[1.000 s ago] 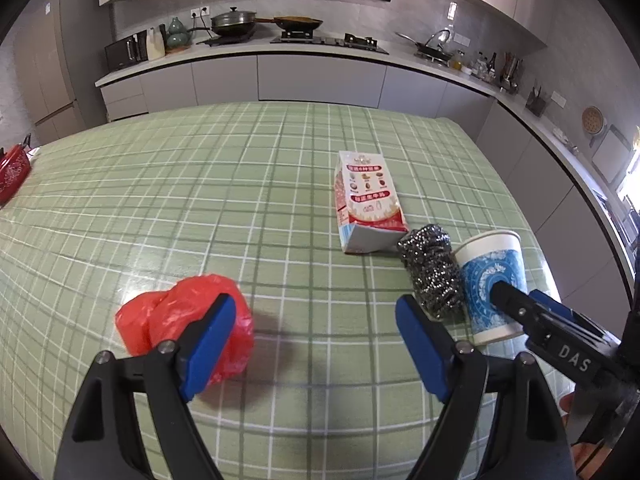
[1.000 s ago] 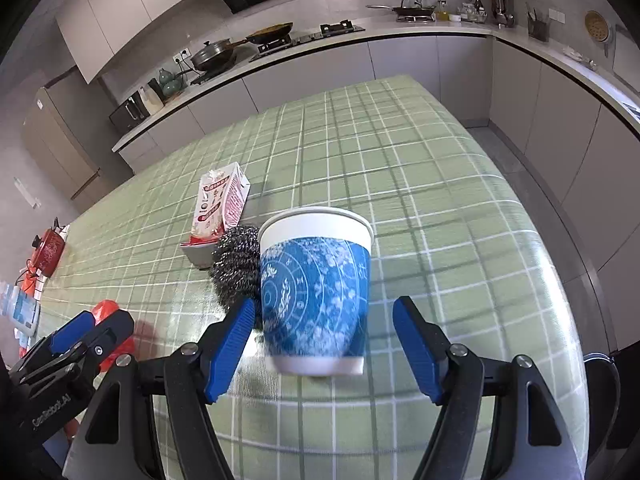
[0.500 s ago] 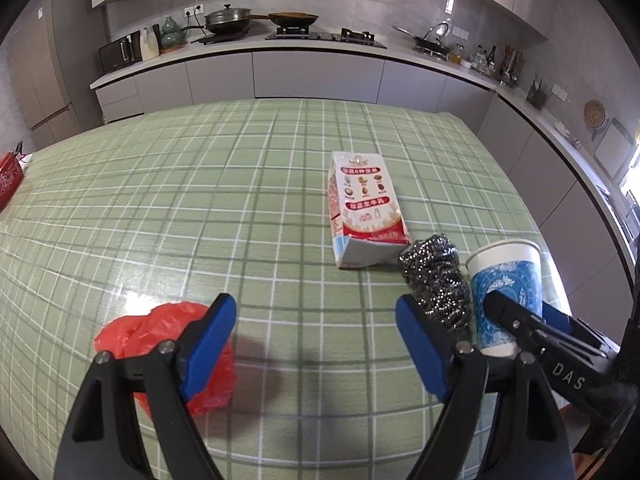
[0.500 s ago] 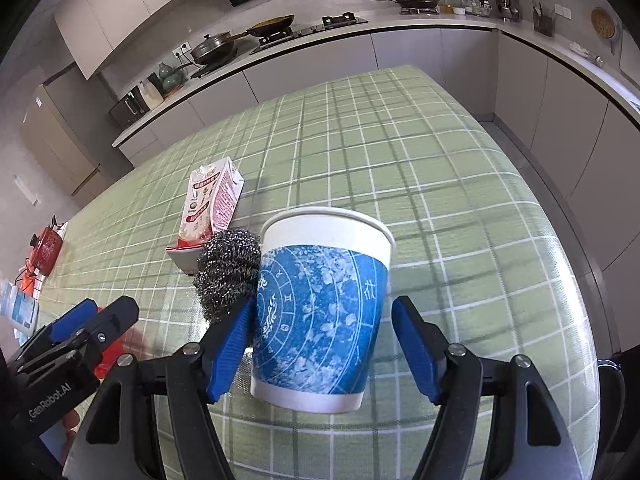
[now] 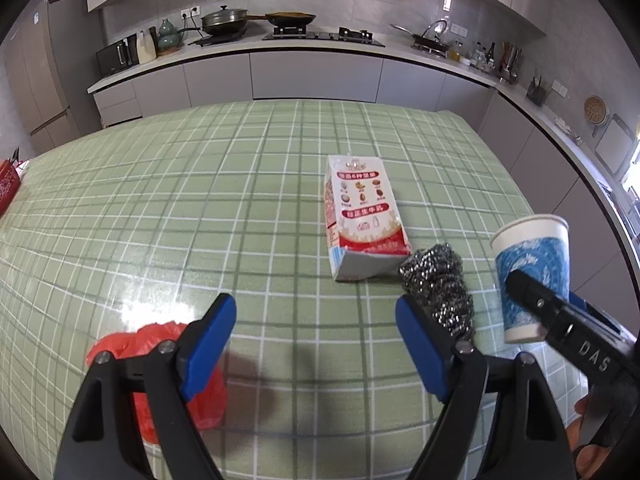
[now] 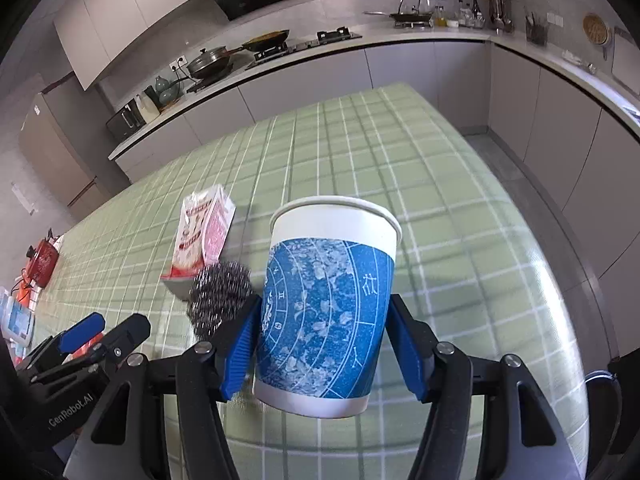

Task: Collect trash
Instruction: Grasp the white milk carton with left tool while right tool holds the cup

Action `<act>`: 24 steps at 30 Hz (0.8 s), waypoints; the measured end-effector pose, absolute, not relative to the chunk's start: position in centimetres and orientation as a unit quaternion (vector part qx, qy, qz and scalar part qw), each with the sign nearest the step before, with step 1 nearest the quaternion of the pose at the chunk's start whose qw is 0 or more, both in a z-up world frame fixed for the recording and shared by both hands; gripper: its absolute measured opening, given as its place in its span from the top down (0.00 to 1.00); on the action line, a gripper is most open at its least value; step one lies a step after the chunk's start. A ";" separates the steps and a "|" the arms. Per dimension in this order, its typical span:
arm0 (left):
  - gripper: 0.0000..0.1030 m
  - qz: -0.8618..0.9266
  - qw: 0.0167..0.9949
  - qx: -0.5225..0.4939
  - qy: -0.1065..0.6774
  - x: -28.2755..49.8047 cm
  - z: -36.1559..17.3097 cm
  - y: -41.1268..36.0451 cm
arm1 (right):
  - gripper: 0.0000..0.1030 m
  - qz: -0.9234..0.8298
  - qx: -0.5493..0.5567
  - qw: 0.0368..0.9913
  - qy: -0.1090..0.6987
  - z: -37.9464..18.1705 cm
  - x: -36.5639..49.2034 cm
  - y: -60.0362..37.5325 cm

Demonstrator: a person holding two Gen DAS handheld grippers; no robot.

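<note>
A blue-and-white paper cup [image 6: 328, 312] stands slightly tilted between the blue pads of my right gripper [image 6: 322, 320]. Its jaws are closing, and both pads press the cup's sides. The left wrist view shows the same cup [image 5: 532, 264] at the right, with a right finger across it. A steel wool scourer [image 6: 220, 300] lies just left of the cup, against a red-and-white carton [image 5: 364, 216] lying flat. My left gripper [image 5: 316, 320] hangs open over the green checked table [image 5: 160, 200] with nothing between its fingers. A crumpled red plastic bag [image 5: 160, 380] lies under its left finger.
The table's right edge [image 6: 560, 280] drops to the floor close beside the cup. A red object [image 5: 8, 184] sits at the table's far left edge. A kitchen counter [image 5: 320, 46] with pans runs along the back wall.
The right jaws have narrowed onto the cup, which now sits tilted and closer in the view. In the left wrist view the red bag has slid down and left.
</note>
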State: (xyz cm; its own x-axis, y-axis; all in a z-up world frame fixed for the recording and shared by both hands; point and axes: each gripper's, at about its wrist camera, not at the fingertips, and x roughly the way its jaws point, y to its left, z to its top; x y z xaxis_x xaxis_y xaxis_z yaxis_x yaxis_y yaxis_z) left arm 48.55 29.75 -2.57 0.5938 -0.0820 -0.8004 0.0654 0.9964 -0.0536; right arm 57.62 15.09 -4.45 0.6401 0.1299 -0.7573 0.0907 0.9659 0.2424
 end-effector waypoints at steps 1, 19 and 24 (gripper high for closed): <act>0.19 -0.040 0.893 -0.009 0.449 48.7 -2.5 29.7 | 0.38 0.010 0.130 0.897 0.422 -4.3 57.9 15.0; 0.19 -0.049 0.890 -0.014 0.453 54.3 -2.3 28.1 | 0.38 0.017 0.126 0.904 0.408 -3.6 62.4 15.3; 0.19 -0.057 0.882 -0.005 0.467 55.7 -3.1 27.0 | 0.38 0.010 0.129 0.902 0.412 -3.9 63.4 15.0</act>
